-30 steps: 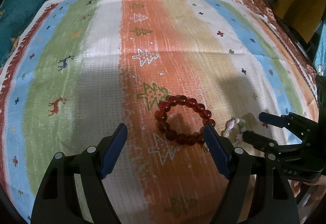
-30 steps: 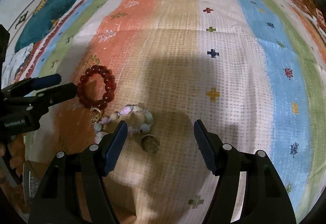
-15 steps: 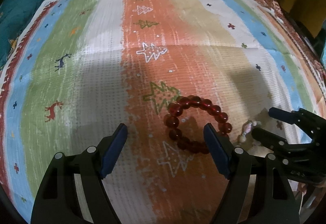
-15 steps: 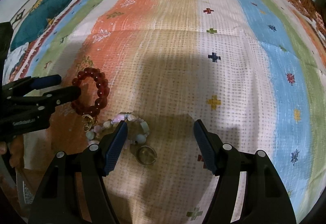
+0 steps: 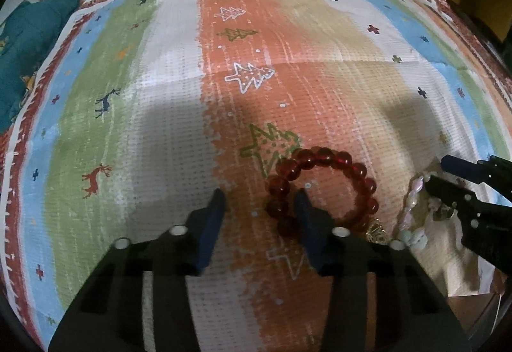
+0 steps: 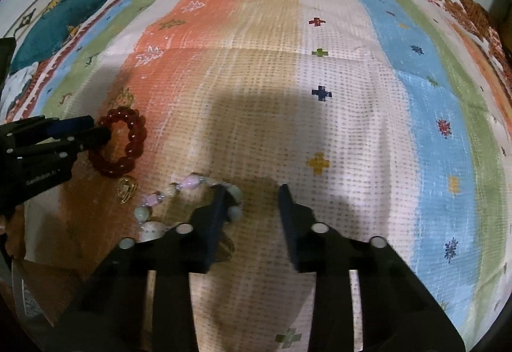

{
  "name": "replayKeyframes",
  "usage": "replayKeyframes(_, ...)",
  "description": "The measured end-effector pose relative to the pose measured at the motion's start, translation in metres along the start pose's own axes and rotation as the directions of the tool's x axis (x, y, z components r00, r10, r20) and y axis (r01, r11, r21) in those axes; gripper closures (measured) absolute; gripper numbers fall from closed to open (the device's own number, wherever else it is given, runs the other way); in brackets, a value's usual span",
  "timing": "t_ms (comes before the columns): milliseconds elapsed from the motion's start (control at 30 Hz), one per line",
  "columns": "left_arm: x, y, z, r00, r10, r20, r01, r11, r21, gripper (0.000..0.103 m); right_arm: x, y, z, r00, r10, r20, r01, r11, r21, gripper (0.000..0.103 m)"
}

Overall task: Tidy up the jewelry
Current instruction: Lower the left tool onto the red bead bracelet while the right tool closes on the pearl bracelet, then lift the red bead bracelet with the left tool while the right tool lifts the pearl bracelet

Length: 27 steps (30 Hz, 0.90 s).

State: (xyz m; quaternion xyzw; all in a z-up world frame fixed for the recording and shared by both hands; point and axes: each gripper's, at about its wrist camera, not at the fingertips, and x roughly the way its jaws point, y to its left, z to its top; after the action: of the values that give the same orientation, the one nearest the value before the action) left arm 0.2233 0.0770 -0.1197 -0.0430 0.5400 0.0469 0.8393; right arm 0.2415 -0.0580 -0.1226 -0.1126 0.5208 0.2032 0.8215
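1. Left gripper (image 5: 259,201): jaws just narrowed, nothing pinched; round red glass-bead bracelet (image 5: 321,192) right beside it on striped cloth (image 5: 160,95).
2. Right gripper (image 6: 251,192): also narrowed, empty; pastel bead bracelet (image 6: 188,184) at left jaw. Grabs not landed yet, probably.

Only one readable mark: pale lettering, roughly "GenRobot.AI", printed on the black body of the left gripper (image 6: 96,132), seen in the right wrist view well left of that claw's own fingers. Last letters blurred, so uncertain. No other readable writing, on the striped cloth (image 6: 320,31) only woven crosses and trees.
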Motion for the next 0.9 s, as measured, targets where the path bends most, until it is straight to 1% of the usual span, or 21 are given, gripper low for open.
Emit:
replayKeyframes(33, 0.0, 0.001, 0.0, 1.0, -0.002, 0.0, 0.002, 1.0, 0.0, 0.075, 0.0, 0.0, 0.0, 1.0, 0.002, 0.0, -0.002, 1.0, -0.004, 0.083)
replayKeyframes(67, 0.0, 0.001, 0.0, 1.0, -0.004, -0.001, 0.004, 1.0, 0.0, 0.079, -0.001, 0.0, -0.001, 1.0, 0.006, 0.001, -0.006, 1.0, -0.006, 0.091)
replayKeyframes(100, 0.0, 0.002, 0.0, 1.0, -0.006, -0.001, 0.006, 1.0, -0.002, 0.085, -0.001, 0.0, -0.001, 1.0, 0.01, 0.002, -0.01, 1.0, -0.007, 0.091)
replayKeyframes(133, 0.0, 0.002, 0.0, 1.0, -0.009, -0.003, 0.009, 1.0, -0.005, 0.088, -0.001, 0.0, -0.001, 1.0, 0.012, 0.003, -0.012, 1.0, -0.008, 0.091)
replayKeyframes(300, -0.005, 0.006, 0.0, 0.999, -0.038, 0.005, 0.039, 0.999, -0.028, 0.09, -0.008, -0.001, 0.0, 0.999, 0.038, 0.019, -0.038, 0.999, 0.005, 0.092)
replayKeyframes(400, -0.013, 0.004, 0.001, 0.998, -0.05, 0.022, 0.051, 0.998, -0.024, 0.09, -0.026, 0.006, 0.003, 0.996, 0.065, 0.068, -0.065, 0.998, -0.007, 0.092)
replayKeyframes(533, -0.027, 0.001, 0.0, 0.996, -0.067, 0.052, 0.069, 0.997, -0.025, 0.09, -0.04, 0.013, 0.004, 0.991, 0.081, 0.106, -0.078, 0.996, -0.03, 0.092)
replayKeyframes(700, -0.047, -0.01, -0.003, 0.991, -0.097, 0.093, 0.097, 0.995, 0.008, 0.09, -0.053, 0.023, 0.001, 0.986, 0.07, 0.154, -0.059, 0.996, -0.073, 0.092)
replayKeyframes(900, -0.067, -0.021, -0.004, 0.981, -0.134, 0.143, 0.13, 0.991, 0.043, 0.09, -0.067, 0.023, 0.0, 0.976, 0.098, 0.194, -0.084, 0.994, -0.075, 0.092)
